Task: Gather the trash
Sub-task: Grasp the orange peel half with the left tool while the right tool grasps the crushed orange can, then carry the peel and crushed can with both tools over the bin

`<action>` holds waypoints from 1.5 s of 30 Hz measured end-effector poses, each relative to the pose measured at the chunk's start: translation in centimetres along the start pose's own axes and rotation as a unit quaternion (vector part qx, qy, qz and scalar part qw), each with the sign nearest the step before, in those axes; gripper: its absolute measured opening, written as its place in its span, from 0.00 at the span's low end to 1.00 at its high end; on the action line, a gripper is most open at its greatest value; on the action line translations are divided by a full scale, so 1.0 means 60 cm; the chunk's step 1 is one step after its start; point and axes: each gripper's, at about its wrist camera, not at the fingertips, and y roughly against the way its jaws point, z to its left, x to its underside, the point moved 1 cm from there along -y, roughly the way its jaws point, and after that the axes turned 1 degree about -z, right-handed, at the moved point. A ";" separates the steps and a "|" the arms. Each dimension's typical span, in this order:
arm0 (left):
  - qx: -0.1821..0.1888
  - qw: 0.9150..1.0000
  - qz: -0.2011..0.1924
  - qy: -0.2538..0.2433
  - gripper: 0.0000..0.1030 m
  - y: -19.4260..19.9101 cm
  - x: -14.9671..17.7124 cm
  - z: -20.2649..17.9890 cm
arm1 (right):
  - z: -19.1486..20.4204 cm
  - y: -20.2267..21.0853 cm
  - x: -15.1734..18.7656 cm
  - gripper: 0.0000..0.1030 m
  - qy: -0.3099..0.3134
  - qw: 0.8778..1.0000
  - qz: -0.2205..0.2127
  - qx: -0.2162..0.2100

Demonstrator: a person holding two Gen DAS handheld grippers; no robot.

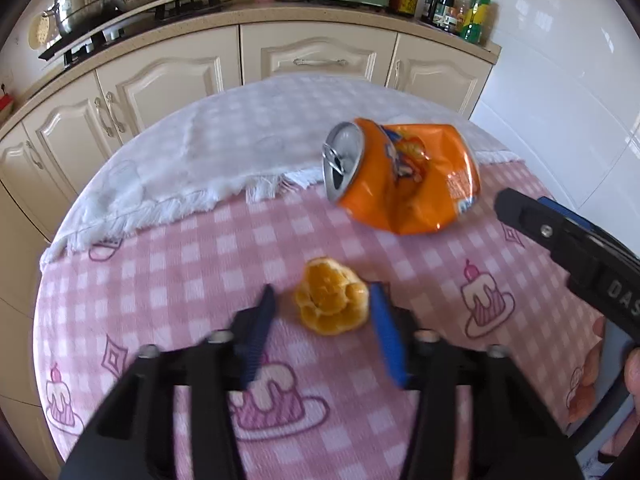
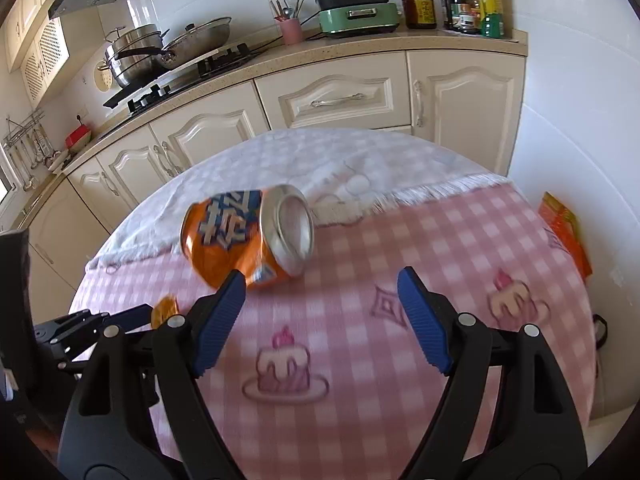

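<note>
My left gripper point(image 1: 322, 308) has its jaws narrowed around the orange peel point(image 1: 331, 301), one pad at each side; the right-hand pad looks at or just touching its edge, the other shows a sliver of gap, so I'd call it bracketed, not gripped. My right gripper point(image 2: 320, 284) stands wide, nothing between the pads, the crushed can point(image 2: 248, 236) just beyond its tips. Peel: light, soft, floppy, will squash, so pinch across the curled middle. Can: light, thin metal, already dented, slick paint; I'd take it across the crumpled waist, not the rim. It's orange with a silver top and lies on its side on the pink checked tablecloth point(image 1: 180, 280), beside the white fringed cloth point(image 1: 192, 168).
</note>
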 end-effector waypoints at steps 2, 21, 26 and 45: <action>0.005 1.000 -0.002 0.001 0.34 -0.003 -0.006 0.004 | 0.004 -0.013 -0.009 0.75 -0.001 1.000 0.002 -0.008; 0.037 0.997 -0.054 0.046 0.33 0.094 0.022 0.099 | 0.051 -0.026 -0.009 0.25 0.012 0.999 0.020 -0.048; 0.049 0.995 -0.076 0.051 0.33 0.144 0.049 0.123 | 0.104 0.018 0.000 0.25 0.031 0.997 -0.003 -0.065; -0.087 0.969 -0.117 0.201 0.33 0.336 0.308 0.505 | 0.642 0.011 0.167 0.24 0.188 0.953 0.044 -0.233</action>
